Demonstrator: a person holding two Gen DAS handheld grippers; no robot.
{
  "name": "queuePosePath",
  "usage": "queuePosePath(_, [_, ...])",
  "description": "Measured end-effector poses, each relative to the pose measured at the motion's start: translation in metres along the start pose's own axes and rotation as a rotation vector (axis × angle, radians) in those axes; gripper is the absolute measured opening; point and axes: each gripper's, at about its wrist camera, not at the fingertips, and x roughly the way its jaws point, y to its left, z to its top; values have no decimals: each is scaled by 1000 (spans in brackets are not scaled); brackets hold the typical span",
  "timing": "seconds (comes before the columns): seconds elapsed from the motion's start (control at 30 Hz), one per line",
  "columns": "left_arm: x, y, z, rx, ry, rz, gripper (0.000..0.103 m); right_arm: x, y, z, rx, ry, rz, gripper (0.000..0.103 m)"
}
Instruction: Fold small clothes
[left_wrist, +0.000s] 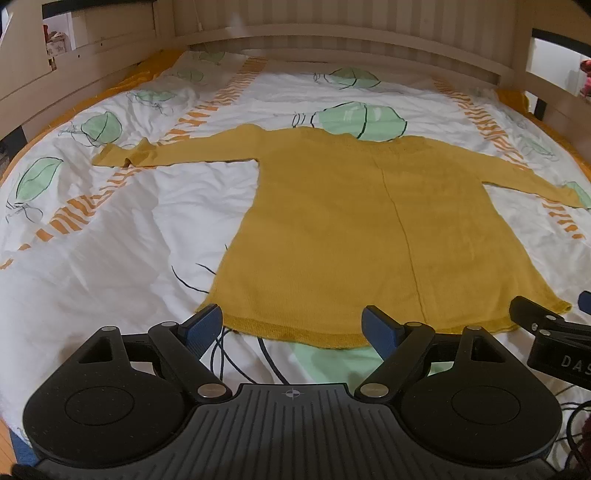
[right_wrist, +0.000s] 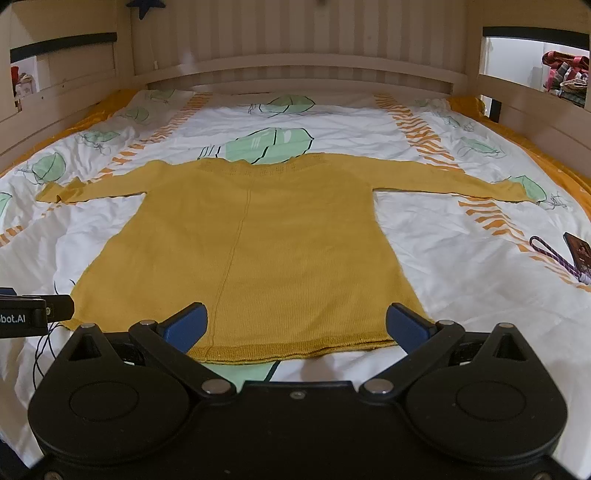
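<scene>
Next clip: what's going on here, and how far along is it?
A person holds two grippers over a mustard sweater spread flat on a bed quilt, sleeves out. The left gripper and right gripper are both open at the hem, gripping nothing. No fold is made yet.

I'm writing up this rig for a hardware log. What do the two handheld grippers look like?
Both the left gripper and right gripper are matte black, with ribbed bases, round side discs, silver pivot pins and linkage arms ending in blue fingers. White lettering marks their sides, and thin dark cables trail nearby.
</scene>
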Motion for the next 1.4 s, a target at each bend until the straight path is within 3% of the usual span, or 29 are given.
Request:
queuePosePath(0.33, [3, 0, 2, -1, 9, -1, 82, 8, 3, 3, -15, 29, 3, 102])
queuePosePath(0.7, [22, 4, 24, -15, 43, -33, 82, 31, -2, 17, 7, 127, 57, 102])
queuePosePath(0.97, [47, 4, 60, -24, 51, -56, 82, 66, -32, 50, 169, 229, 151, 102])
queuePosePath(1.13, [68, 0, 88, -8, 27, -38, 82, 102, -61, 76, 209, 319, 101, 102])
queuePosePath(1.3, [99, -11, 111, 28, 19, -22, 82, 137, -93, 93, 227, 336, 37, 102])
queuePosePath(1.4, [121, -17, 120, 50, 23, -9, 82, 160, -110, 100, 206, 331, -49, 102])
